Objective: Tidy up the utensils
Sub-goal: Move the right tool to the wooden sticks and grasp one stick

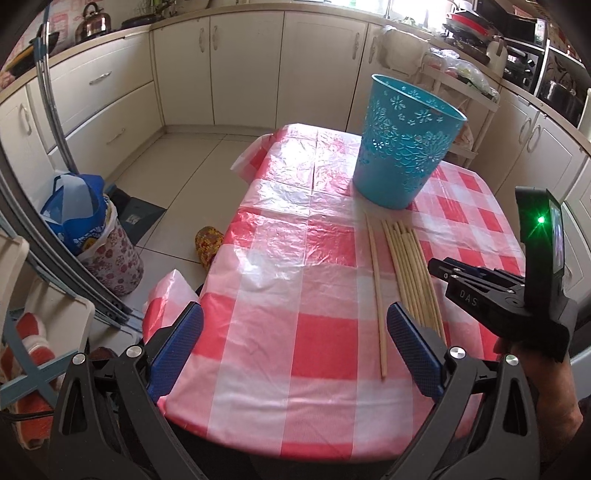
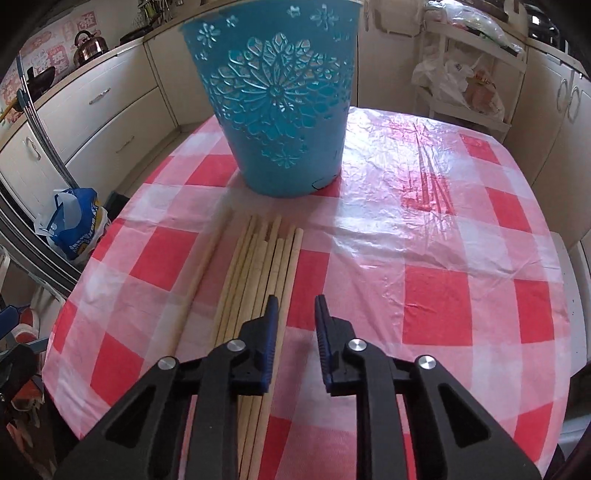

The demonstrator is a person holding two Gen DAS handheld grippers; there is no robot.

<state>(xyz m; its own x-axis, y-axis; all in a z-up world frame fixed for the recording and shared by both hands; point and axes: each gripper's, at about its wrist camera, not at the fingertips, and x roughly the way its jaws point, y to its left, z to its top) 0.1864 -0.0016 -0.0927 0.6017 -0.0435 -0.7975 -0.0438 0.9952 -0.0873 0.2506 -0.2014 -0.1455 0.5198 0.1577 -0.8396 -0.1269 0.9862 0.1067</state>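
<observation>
Black plastic on the right gripper [image 1: 439, 266], seen from the left wrist camera, carries the raised letters "DAS" (nothing else on it can be read), and a green light glows on its upright back part. A table [image 1: 317, 343] under a red-and-white checked plastic cloth fills this view, with cream kitchen cabinets [image 1: 243, 66] behind, a kettle [image 1: 92, 22] on the counter and pale floor tiles at the left. A blue bag [image 1: 74, 210] stands on the floor beside the table. The left gripper [image 1: 295, 343] hangs over the near part of the table with its jaws spread wide and nothing between them. Wooden sticks [image 1: 410, 273] lie on the cloth in front of a blue cut-out bucket [image 1: 402, 147]; one stick [image 1: 376, 295] lies a little apart to the left, running between the blue pads.

From the right wrist camera, the same bucket [image 2: 280, 107] stands upright at the far end of the checked table [image 2: 443, 295]. The sticks [image 2: 266, 266] lie side by side just before it, running toward the camera. The right gripper [image 2: 295, 306] is parted (a narrow gap) and holds nothing; its left finger overlaps the bundle's right edge.
</observation>
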